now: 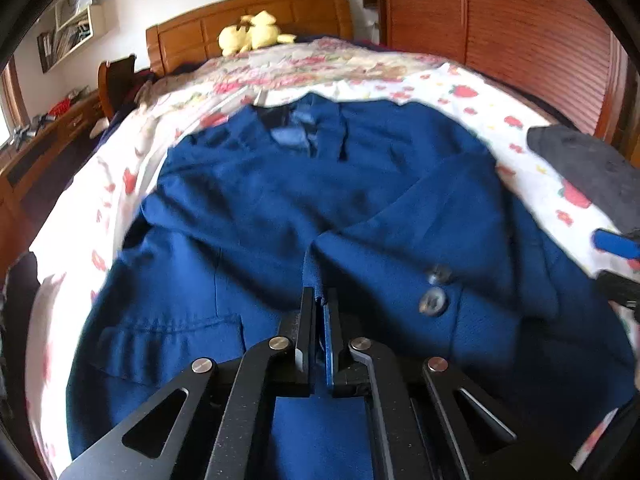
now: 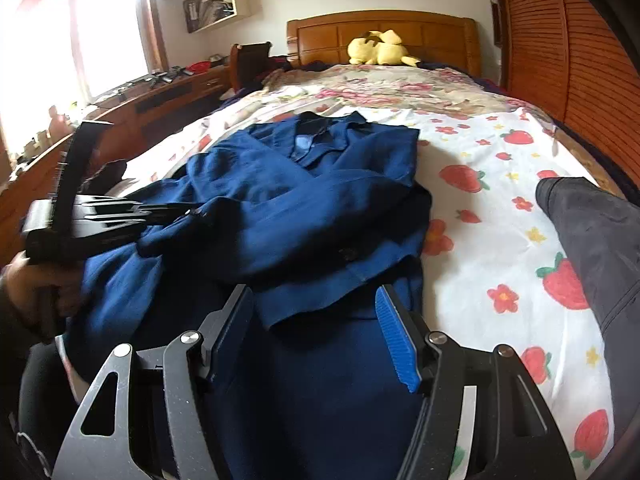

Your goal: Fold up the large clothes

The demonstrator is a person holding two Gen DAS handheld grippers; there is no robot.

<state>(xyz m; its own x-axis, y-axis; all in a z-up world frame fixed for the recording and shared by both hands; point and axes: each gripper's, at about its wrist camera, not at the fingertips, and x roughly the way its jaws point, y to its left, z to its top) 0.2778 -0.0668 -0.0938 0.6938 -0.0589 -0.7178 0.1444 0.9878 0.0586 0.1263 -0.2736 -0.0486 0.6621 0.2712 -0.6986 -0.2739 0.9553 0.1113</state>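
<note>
Nearest, left hand-held gripper (image 1: pixel 320 300) pinches a front edge of the blue jacket (image 1: pixel 304 200); right hand-held gripper (image 2: pixel 316 320) hangs open over its hem. Jacket lies spread on the bed (image 2: pixel 500 208), plush toy (image 2: pixel 380 53) beyond.

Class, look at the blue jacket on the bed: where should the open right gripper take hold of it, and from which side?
Grip the blue jacket at its near hem corner, on the strawberry-sheet side. Come in from the foot of the bed: the edge there lies flat and free, already between the right gripper jaws.
</note>
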